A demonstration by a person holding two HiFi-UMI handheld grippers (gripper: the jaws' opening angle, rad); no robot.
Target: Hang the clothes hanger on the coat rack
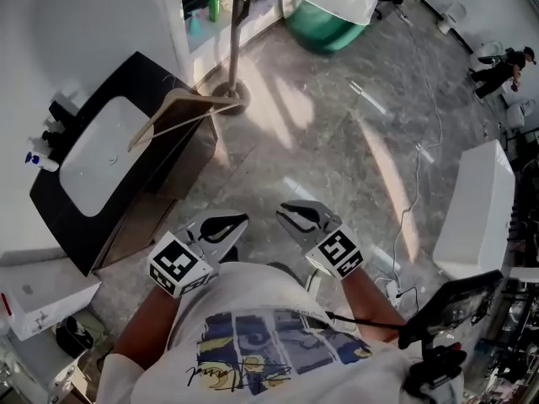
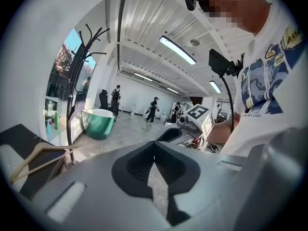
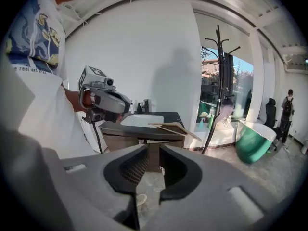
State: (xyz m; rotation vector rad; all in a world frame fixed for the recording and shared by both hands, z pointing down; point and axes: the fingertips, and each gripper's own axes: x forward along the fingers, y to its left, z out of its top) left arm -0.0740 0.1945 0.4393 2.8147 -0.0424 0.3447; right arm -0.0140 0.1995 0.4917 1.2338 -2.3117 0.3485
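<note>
Head view shows our left gripper (image 1: 242, 220) closed on nothing and our right gripper (image 1: 283, 211) a little apart, also empty, while the clothes hanger (image 1: 198, 98) lies on the washstand (image 1: 135, 70) at eleven o'clock, just beside the coat rack (image 1: 237, 32) at twelve, so we judge the step in hand is the reach and next we must grasp the hanger.

hanger (image 1: 181, 112): one is being counted | coat rack (image 1: 237, 32): one is being counted | sink cabinet (image 1: 145, 71): one is being counted | green tub (image 1: 324, 13): one is being counted | grippers: two are being counted, left gripper (image 1: 221, 225) and right gripper (image 1: 295, 215) | far-off people (image 2: 115, 97): three are being counted in the left gripper view
</note>
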